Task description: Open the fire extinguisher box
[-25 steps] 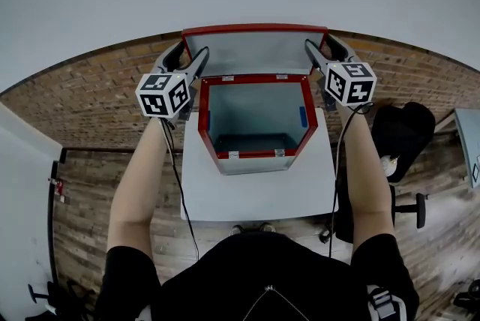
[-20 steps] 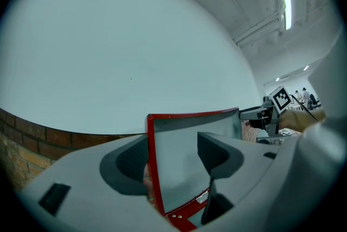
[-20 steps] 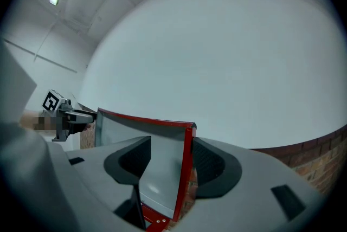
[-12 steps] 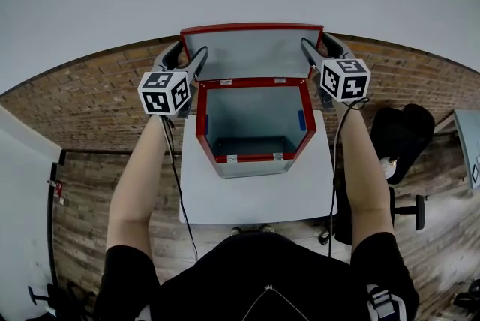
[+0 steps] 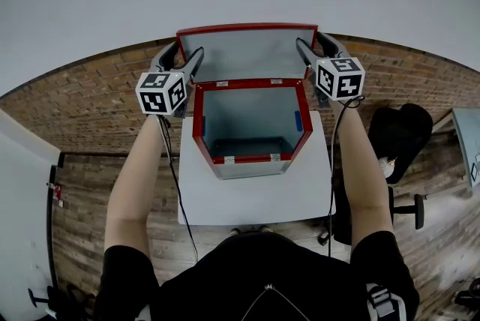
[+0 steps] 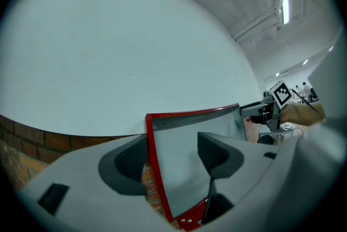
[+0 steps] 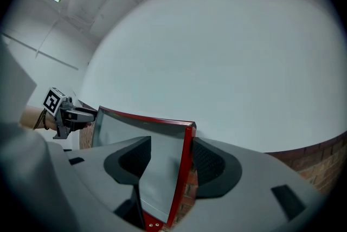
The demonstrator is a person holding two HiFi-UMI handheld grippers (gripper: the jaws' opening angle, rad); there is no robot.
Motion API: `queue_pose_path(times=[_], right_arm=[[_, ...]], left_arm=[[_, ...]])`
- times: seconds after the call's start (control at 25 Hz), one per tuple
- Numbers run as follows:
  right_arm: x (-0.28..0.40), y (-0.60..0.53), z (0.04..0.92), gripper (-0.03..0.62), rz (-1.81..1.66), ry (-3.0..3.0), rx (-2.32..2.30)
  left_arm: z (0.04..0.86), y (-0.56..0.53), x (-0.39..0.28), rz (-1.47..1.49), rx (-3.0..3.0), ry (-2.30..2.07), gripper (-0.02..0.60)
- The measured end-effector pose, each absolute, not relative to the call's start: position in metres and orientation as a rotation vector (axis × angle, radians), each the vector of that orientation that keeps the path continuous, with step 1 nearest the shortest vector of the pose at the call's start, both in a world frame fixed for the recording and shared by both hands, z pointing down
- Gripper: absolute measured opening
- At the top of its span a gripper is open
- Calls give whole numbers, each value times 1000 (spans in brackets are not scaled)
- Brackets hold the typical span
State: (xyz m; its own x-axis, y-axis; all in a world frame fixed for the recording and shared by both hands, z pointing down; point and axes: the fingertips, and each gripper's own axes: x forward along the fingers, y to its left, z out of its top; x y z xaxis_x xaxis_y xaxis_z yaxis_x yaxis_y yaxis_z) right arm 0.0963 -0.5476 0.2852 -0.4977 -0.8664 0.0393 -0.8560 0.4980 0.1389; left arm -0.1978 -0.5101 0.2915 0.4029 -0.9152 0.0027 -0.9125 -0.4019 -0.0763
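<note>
Box [image 5: 251, 166] on table [image 5: 255, 199], lid [image 5: 247, 53] behind, btwn L tongs [image 5: 192, 57], R tongs [image 5: 306, 51]

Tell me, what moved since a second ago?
Not much. The lid looks tipped a little further back, and the left gripper and right gripper went with it. Both still hold the lid's side edges. The box stays open in the same spot on the white table.
</note>
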Motion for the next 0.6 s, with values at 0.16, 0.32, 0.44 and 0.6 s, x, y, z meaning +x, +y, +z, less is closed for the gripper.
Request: queue_pose_path(times=[0.16,0.32,0.44,0.6], right_arm=[[99,-549,285,249,-170,-2625,1512],[117,-544,280,250,-172,-2621,1560],[137,-527,271,249,-190,-2636,1615],[141,-494,265,249,-246,-2682,1615]], left_arm=[[289,-510,-206,-65,-2554,1686,330],[284,-502,-226,-41,-2530,1718,331],[281,-486,-240,14,-2501,1752,330],[276,-455,-239,58,-2456,1730,330]])
